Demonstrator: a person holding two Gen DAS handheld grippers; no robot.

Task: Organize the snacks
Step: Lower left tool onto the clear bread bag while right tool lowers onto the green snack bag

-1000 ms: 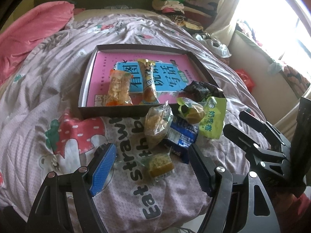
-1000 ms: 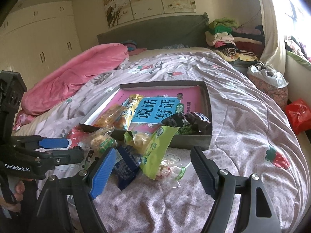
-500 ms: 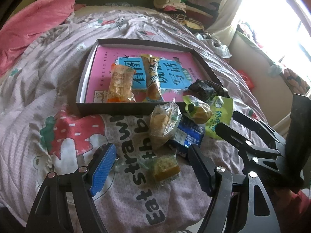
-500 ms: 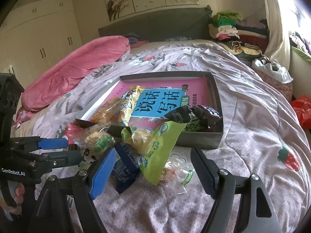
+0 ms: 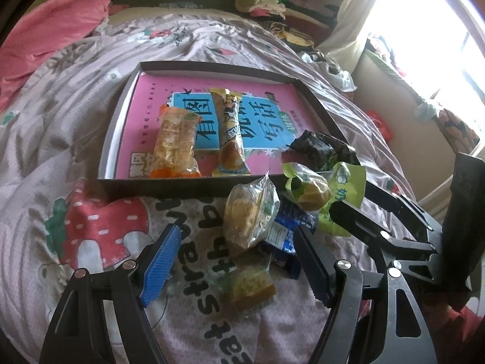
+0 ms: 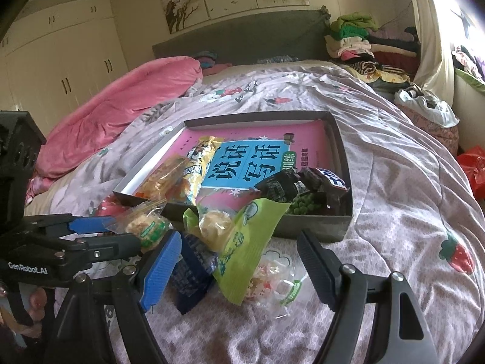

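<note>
Cake packet (image 5: 250,285) between open left tongs (image 5: 239,261), untouched

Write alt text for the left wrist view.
An open left hand-held gripper hovers over a wrapped cake on a strawberry-print quilt, with other loose snack packets just beyond. A shallow box behind holds a pink book and three snacks; the right hand-held gripper enters at right.

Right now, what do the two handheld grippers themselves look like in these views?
Both are black plastic frames with silver pivot screws. On the left gripper and on the right gripper, one ribbed pad is blue and the other black. White "GenRobot.AI" lettering marks the left gripper's body in the right wrist view.
</note>
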